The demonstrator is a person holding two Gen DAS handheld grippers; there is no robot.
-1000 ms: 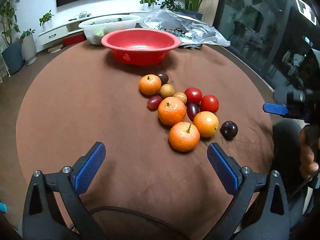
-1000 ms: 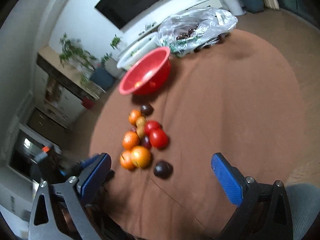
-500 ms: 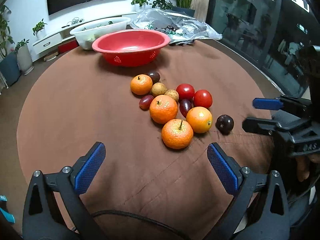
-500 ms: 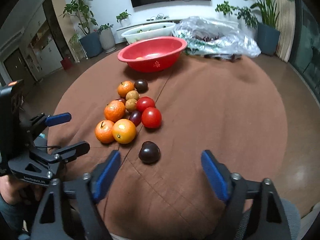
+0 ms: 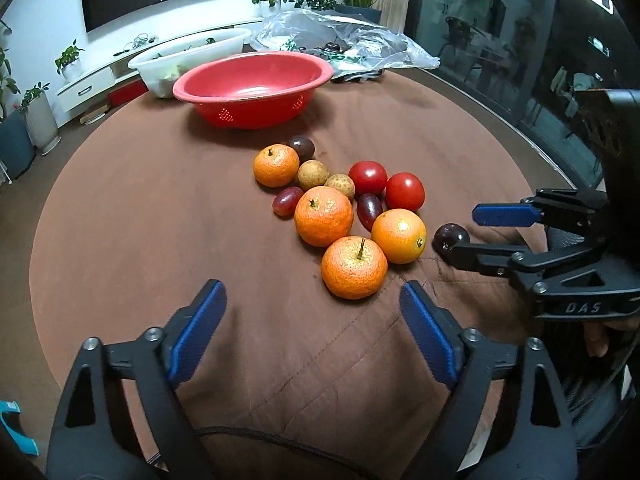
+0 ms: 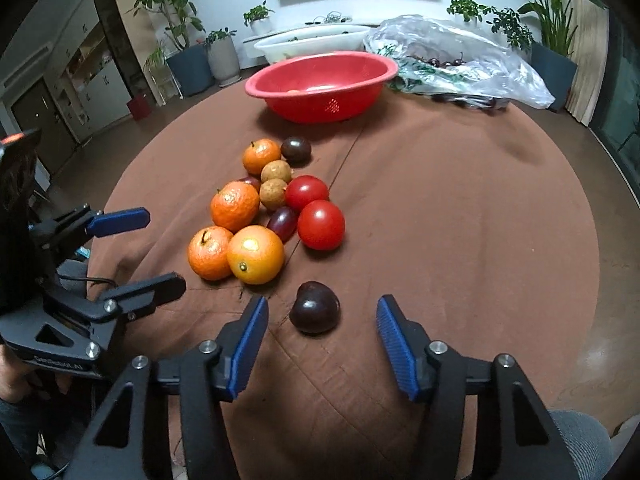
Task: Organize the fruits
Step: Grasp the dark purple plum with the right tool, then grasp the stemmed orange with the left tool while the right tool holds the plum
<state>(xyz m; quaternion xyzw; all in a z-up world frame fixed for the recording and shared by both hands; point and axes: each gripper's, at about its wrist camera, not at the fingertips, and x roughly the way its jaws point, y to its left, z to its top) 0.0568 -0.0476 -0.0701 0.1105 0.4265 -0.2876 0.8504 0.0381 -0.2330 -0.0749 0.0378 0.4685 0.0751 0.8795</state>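
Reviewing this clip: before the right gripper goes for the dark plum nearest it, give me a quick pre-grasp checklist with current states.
1. Right gripper open: ok, jaws spread wide.
2. Dark plum lined up between the jaws: ok, roughly centred just ahead of the pads.
3. Plum apart from neighbours: ok, a gap separates it from the smooth orange.
4. Left gripper out of the way: ok, open, empty, off to the side.
5. Red colander has room: ok, mostly empty; something orange inside, unclear.
6. Plum firmness: cannot tell.
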